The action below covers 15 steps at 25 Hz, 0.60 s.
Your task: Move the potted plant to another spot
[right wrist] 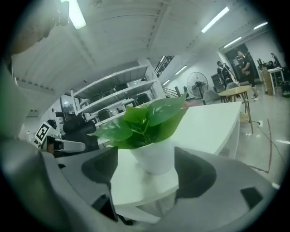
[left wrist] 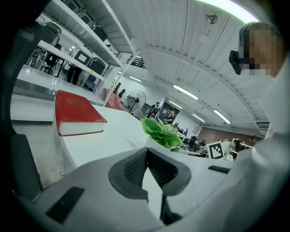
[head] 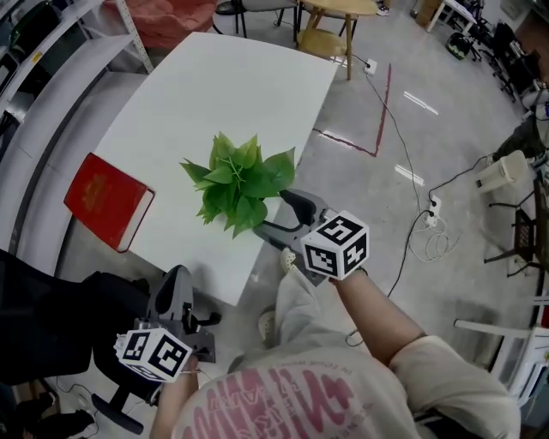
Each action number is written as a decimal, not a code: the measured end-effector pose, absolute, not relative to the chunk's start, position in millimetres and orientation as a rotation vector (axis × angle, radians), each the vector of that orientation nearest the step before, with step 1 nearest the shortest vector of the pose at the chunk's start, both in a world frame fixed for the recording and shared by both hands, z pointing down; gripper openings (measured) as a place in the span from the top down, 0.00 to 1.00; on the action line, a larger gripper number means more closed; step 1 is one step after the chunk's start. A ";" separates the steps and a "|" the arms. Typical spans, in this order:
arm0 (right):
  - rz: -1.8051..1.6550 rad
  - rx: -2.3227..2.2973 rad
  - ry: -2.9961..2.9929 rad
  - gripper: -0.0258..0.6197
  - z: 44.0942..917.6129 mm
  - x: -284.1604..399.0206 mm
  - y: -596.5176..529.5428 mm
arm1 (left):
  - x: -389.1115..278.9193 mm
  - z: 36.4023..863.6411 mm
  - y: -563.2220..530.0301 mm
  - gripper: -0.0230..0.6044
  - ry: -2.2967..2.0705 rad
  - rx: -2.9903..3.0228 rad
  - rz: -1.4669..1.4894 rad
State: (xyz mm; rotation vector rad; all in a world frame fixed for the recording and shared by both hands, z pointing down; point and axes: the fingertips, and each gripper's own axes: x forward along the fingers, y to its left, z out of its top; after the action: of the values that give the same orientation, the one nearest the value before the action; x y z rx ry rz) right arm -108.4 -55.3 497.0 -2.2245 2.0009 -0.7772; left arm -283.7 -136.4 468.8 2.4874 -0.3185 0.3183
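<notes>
The potted plant [head: 240, 184], green leaves in a small white pot [right wrist: 154, 156], stands on the white table [head: 214, 94] close to its near right edge. My right gripper [head: 276, 216] reaches in from the right at pot height. Its jaws are open, with the pot between and just ahead of them [right wrist: 149, 174], and the pads stand clear of its sides. My left gripper [head: 176, 287] hangs low at the left, off the table and over a black chair, its jaws shut on nothing [left wrist: 146, 156]. From there the plant [left wrist: 163, 131] shows across the table.
A red book [head: 107, 200] lies on the table's left edge. A black office chair [head: 86, 317] sits below the left gripper. Shelving runs along the far left. A wooden table [head: 334, 17] stands beyond, and cables and a power strip [head: 431, 208] lie on the floor at right.
</notes>
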 end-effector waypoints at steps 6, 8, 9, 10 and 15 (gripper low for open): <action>-0.725 -2.230 2.070 0.25 500.7 -107.2 -70.7 | -280.5 466.8 -150.9 0.96 -0.399 2.475 0.295; -0.705 -2.223 2.083 0.21 501.9 -106.3 -75.9 | -278.8 468.2 -154.2 0.96 -0.422 2.471 0.293; -0.695 -2.218 2.093 0.19 502.4 -106.2 -78.6 | -277.7 469.2 -155.4 0.96 -0.431 2.467 0.292; -0.686 -2.216 2.110 0.17 503.2 -106.4 -81.4 | -276.4 470.3 -156.0 0.96 -0.438 2.462 0.290; -0.621 -2.218 2.233 0.12 508.7 -110.7 -93.4 | -270.9 478.9 -153.5 0.96 -0.454 2.443 0.308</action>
State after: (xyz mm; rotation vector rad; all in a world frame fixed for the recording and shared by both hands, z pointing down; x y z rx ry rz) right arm -110.7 -93.4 508.7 -2.2179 2.2329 -0.6213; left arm -270.9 -153.5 478.9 2.4430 -0.4538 0.3076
